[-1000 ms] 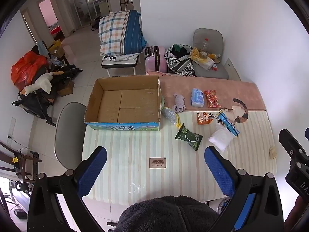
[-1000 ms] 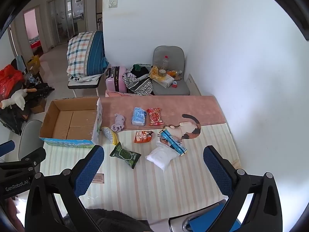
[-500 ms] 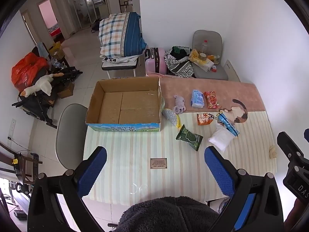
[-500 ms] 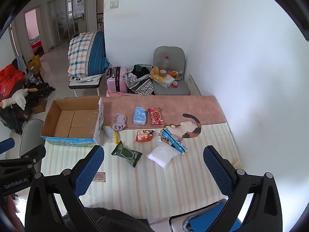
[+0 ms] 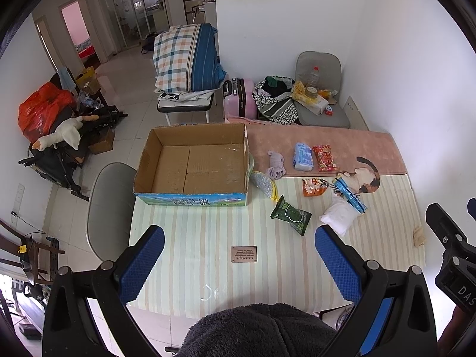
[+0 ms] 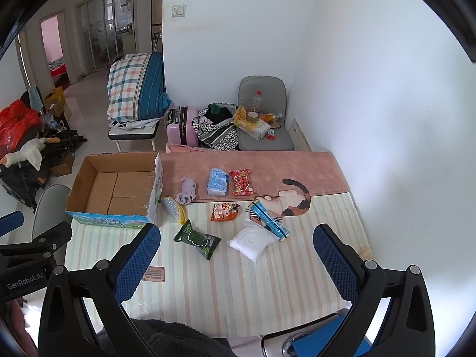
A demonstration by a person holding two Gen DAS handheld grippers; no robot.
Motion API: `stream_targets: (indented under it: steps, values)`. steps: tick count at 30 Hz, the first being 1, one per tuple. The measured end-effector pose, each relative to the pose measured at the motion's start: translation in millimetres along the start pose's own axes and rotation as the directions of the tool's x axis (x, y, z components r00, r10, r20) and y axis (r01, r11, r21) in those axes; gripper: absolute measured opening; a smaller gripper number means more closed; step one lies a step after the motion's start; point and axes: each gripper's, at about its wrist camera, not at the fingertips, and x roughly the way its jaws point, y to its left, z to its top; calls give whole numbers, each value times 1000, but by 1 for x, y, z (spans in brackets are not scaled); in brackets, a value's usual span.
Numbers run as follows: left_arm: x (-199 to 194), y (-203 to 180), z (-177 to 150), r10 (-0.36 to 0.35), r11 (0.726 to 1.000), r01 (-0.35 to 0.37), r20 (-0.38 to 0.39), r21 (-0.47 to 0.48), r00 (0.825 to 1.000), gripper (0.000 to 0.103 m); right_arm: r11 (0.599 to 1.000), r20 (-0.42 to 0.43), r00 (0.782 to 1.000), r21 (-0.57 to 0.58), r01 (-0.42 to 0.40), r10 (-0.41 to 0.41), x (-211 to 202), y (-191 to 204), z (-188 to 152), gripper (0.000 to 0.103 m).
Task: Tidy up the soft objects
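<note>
An empty open cardboard box (image 5: 193, 160) (image 6: 116, 187) stands at the table's far left. Right of it lie several soft packets: a purple cloth bundle (image 5: 275, 166) (image 6: 186, 192), a blue tissue pack (image 5: 303, 156) (image 6: 218, 181), a red snack bag (image 5: 325, 158) (image 6: 242, 182), an orange packet (image 5: 312, 186) (image 6: 223, 211), a green bag (image 5: 291, 214) (image 6: 197, 239), a white pouch (image 5: 339, 215) (image 6: 253, 241) and a blue tube pack (image 5: 349, 194) (image 6: 269, 218). My left gripper (image 5: 239, 261) and right gripper (image 6: 235, 260) are open and empty, high above the table's near edge.
The table wears a striped cloth (image 5: 208, 238) with a pink mat (image 5: 327, 139) at the back. A grey chair (image 5: 110, 208) stands left of the table. Another chair with clutter (image 5: 318, 101), a pink suitcase (image 5: 239, 98) and a bedding pile (image 5: 187, 59) stand behind.
Both grippers have drifted slightly; the table scene sits a little lower and more centred in view. Nothing on the table has moved.
</note>
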Motion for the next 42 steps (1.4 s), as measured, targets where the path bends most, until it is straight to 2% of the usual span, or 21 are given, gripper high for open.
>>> stream_targets:
  steps: [42]
  values:
    - [-4,-5,-2,0,1000,0,29,0,1000,103,1000,35,999,1,-5,5,-16,-1,-4,103]
